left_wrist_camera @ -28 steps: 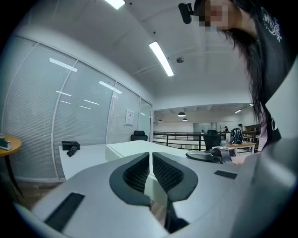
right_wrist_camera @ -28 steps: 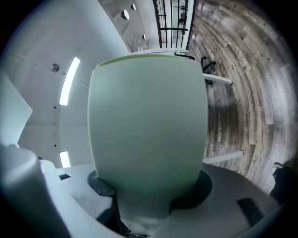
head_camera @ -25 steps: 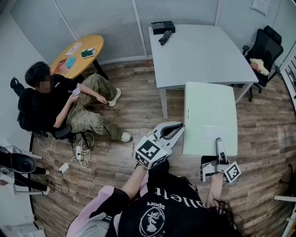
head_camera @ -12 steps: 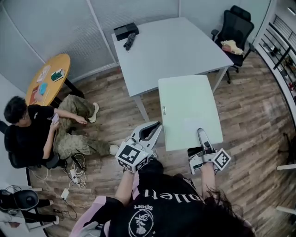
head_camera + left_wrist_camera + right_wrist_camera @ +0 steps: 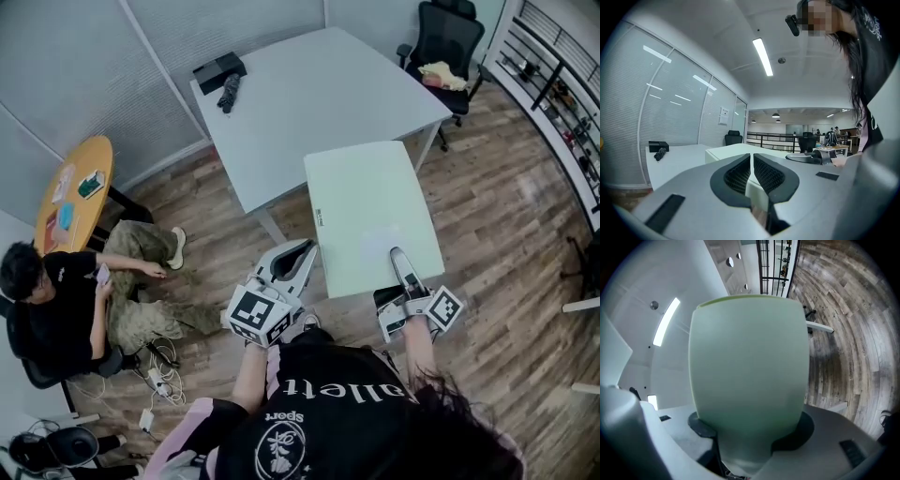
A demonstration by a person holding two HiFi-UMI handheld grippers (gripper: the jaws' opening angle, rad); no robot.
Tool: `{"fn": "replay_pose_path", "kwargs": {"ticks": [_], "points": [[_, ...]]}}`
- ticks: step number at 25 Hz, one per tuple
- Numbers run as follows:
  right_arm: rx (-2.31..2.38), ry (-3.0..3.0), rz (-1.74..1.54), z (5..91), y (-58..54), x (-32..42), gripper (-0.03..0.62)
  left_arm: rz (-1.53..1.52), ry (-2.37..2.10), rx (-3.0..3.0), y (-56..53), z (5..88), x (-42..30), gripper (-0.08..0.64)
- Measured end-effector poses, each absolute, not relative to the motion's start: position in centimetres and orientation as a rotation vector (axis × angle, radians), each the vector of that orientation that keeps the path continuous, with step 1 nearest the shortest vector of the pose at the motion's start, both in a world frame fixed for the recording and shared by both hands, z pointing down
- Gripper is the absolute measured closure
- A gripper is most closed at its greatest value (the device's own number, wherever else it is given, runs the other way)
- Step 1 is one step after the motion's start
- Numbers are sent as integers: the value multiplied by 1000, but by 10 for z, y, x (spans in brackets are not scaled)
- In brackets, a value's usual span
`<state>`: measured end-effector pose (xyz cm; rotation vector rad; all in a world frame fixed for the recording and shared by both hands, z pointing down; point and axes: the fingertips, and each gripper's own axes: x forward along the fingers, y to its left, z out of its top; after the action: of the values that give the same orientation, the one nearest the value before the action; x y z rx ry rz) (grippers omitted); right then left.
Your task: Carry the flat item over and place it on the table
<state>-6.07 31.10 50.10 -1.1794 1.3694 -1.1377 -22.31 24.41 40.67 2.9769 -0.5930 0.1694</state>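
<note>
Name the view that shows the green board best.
Head view: the whole board shows, its near edge in the right gripper. The right gripper view shows one face close up; the left gripper view, a low glimpse.

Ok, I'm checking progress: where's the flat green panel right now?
Centre of the head view: the flat green panel is in the right hand-held gripper, above the wood floor, its far edge overlapping the near edge of the white table.
</note>
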Motion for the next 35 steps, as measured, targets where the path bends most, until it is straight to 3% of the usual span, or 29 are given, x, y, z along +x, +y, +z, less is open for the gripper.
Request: {"fn": "replay_pose_path", "kwargs": {"ticks": [21, 35], "points": [[-1260, 1336, -1119, 504, 210, -89, 308, 145, -472, 2956, 144, 424, -255, 520], [-1216, 1344, -1194, 528, 132, -4, 308, 183, -589, 2898, 67, 447, -184, 520]]}}
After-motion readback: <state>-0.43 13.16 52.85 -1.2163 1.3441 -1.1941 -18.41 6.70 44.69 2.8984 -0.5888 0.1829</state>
